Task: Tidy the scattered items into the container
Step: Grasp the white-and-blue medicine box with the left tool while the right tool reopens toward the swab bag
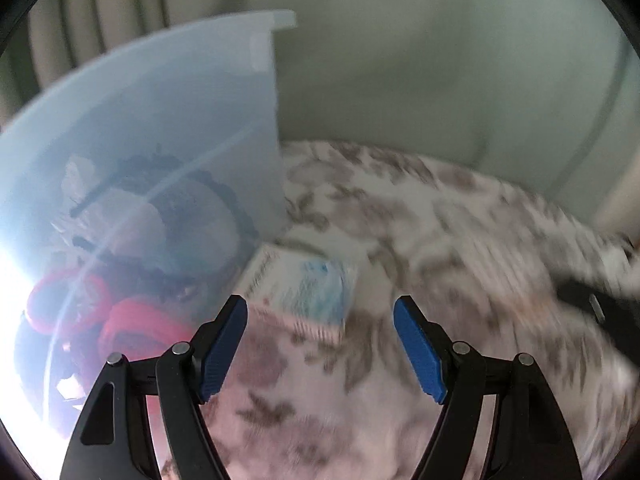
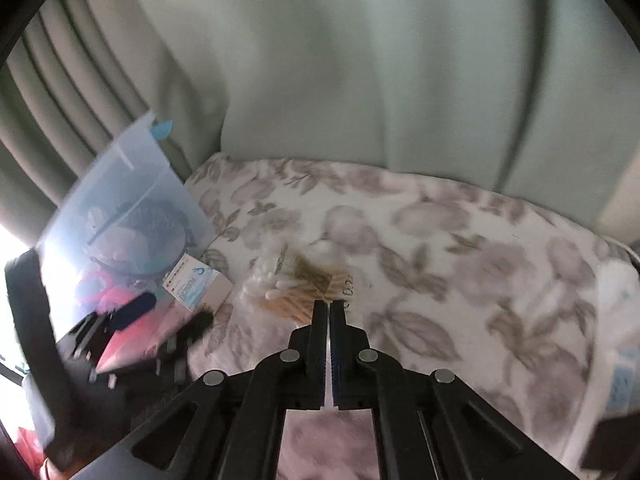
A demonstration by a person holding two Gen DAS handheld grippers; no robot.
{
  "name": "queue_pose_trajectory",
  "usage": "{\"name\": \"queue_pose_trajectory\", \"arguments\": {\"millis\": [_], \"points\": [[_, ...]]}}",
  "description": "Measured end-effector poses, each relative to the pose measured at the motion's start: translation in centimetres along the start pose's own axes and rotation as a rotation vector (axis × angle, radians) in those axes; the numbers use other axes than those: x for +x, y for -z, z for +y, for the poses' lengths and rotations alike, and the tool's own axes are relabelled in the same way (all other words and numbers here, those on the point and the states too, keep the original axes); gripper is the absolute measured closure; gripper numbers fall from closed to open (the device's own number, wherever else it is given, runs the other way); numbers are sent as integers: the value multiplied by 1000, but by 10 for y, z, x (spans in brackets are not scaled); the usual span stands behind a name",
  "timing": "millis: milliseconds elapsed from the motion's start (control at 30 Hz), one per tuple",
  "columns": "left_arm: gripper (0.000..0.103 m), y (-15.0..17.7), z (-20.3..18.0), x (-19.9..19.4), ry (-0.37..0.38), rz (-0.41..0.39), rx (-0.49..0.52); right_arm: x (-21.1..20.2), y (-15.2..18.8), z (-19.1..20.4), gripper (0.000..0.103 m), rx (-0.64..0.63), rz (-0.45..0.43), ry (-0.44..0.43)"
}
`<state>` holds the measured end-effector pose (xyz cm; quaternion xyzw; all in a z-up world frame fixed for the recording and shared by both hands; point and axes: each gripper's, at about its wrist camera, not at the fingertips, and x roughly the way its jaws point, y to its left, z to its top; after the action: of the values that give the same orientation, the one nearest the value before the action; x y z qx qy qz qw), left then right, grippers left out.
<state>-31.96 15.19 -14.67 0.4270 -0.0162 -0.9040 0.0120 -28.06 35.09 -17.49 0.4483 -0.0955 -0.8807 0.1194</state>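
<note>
**Cotton swab bag gripped at 1 edge; container standing to the left**

The bag of cotton swabs (image 2: 286, 284) is lying on the floral blanket (image 2: 440, 264), directly ahead of your right gripper (image 2: 329, 304). You are holding that gripper with its jaws pressed together, and the clear plastic edge of the bag is sitting at the fingertips; motion blur is preventing a firm reading of whether the film is actually pinched between them.

To the left of the bag, a small white-and-blue box (image 1: 304, 284) is resting on the blanket, just beside the base of the translucent container (image 1: 140, 128). The container is already holding several items, including a red object (image 1: 132, 316) and dark items that cannot be identified through the cloudy wall.

You are holding your left gripper (image 1: 320, 344) with its 2 blue pads (image 1: 416, 344) standing well apart and nothing between them. It is hovering above the blanket, just short of the box, with the container wall beside its left finger.

Green curtains (image 2: 360, 80) are hanging behind the bed.
</note>
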Motion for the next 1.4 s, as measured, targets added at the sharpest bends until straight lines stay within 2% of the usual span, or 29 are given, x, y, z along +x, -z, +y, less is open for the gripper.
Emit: {"name": "queue_pose_trajectory", "arguments": {"millis": [67, 233, 400, 500, 567, 633, 767, 833, 1133, 1400], "points": [[26, -13, 0, 11, -70, 2, -58, -8, 7, -5, 101, 16, -10, -1], [27, -19, -1, 24, -197, 28, -157, -16, 19, -12, 101, 26, -18, -17], [27, -20, -6, 41, -256, 57, -194, -23, 30, -24, 101, 59, -22, -29], [27, -16, -1, 38, -247, 31, -208, -23, 37, -26, 101, 67, -17, -27], [32, -15, 2, 35, -250, 26, -210, -28, 44, -30, 101, 84, -18, -31], [38, -15, 5, 33, -224, 21, -216, -32, 49, -31, 101, 102, -21, -34], [65, -14, 1, 20, -169, 2, -161, -40, 60, -31, 101, 132, -21, -40], [72, -12, -3, 18, -145, 2, -145, -44, 64, -29, 101, 141, -21, -40], [76, 10, 15, -12, -52, 14, -148, -61, 76, -24, 101, 180, -33, -31], [75, 30, 39, -39, -48, 3, -61, -65, 84, -26, 101, 207, -46, -42]]}}
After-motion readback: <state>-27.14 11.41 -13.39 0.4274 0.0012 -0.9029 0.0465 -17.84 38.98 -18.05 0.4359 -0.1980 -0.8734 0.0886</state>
